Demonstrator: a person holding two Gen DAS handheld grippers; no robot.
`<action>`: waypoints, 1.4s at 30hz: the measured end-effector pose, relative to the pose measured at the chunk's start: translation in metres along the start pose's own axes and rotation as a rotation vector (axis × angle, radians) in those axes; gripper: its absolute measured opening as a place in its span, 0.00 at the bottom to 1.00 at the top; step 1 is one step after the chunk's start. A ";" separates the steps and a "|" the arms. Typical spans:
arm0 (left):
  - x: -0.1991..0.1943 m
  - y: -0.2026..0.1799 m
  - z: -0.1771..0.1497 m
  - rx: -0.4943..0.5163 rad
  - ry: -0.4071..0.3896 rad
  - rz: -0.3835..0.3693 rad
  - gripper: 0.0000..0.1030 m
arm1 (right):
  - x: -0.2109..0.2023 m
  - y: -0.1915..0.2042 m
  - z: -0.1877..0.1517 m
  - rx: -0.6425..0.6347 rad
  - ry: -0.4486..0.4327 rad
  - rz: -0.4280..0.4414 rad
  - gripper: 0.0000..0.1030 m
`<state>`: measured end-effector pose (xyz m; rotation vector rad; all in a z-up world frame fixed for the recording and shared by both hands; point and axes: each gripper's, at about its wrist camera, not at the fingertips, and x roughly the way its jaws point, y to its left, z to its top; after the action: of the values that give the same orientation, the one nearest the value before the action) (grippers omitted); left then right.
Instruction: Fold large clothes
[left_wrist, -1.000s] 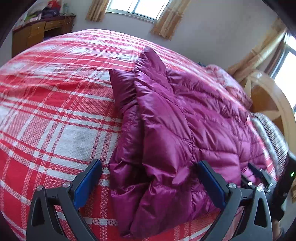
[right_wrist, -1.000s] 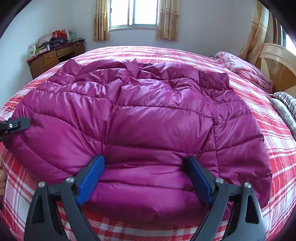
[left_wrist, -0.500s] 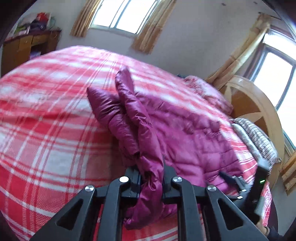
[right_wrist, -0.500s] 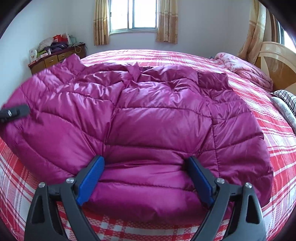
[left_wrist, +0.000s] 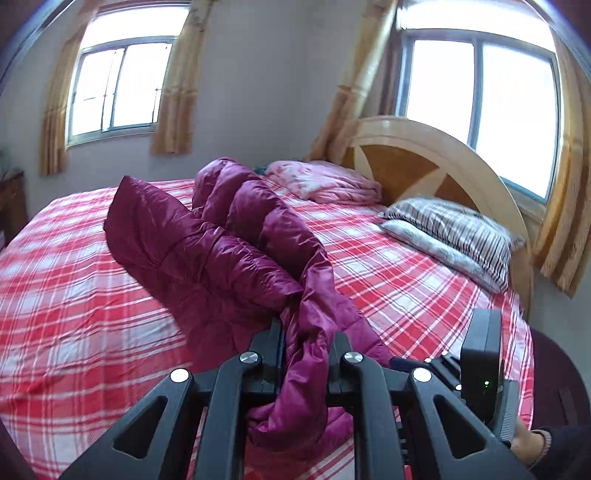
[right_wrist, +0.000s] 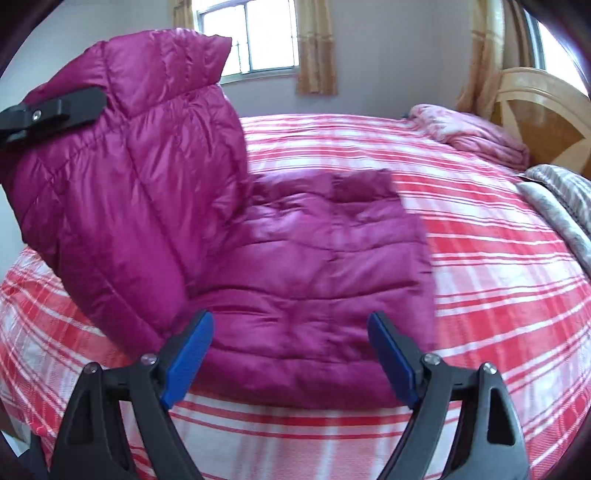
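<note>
On the left of the bed (right_wrist: 480, 266), our left hand-held gripper (left_wrist: 306, 354) is clenched on an edge of the purple down jacket (right_wrist: 303, 266), the cloth bunched between its black fingers and hanging out below them. Seen from our right wrist, that side of the jacket is lifted up off the red plaid bedspread and stands over the rest of the garment, with the black tip of the left hand-held gripper pressed against its upper edge. Further right, the remaining part of the jacket lies flat on the bedspread, near the close edge of the bed. Just before it we hold our right hand-held gripper (right_wrist: 291, 354) released: its blue pads (right_wrist: 188, 354) stand wide apart on either side of the jacket's near hem, and we cannot tell whether they touch it; its jaws have just been closing a little, with nothing pinched between them. Toward the far right, a pink folded blanket (left_wrist: 325, 181) and a striped pillow (left_wrist: 454, 229) rest against the wooden headboard (left_wrist: 417, 155), well apart from the jacket.
</note>
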<state>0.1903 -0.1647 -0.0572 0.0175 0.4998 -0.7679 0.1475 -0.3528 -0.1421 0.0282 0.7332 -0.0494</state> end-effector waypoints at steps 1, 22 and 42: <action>0.010 -0.009 0.000 0.015 0.011 0.000 0.13 | 0.003 -0.009 -0.003 0.019 0.004 -0.033 0.85; 0.143 -0.102 -0.047 0.291 0.220 0.108 0.15 | 0.015 -0.077 -0.043 0.265 0.057 -0.118 0.93; 0.119 0.077 -0.016 0.052 0.129 0.782 0.99 | 0.023 -0.076 -0.043 0.239 0.057 -0.139 0.98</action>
<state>0.3079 -0.1842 -0.1361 0.2964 0.5412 -0.0119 0.1321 -0.4282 -0.1902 0.2075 0.7823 -0.2698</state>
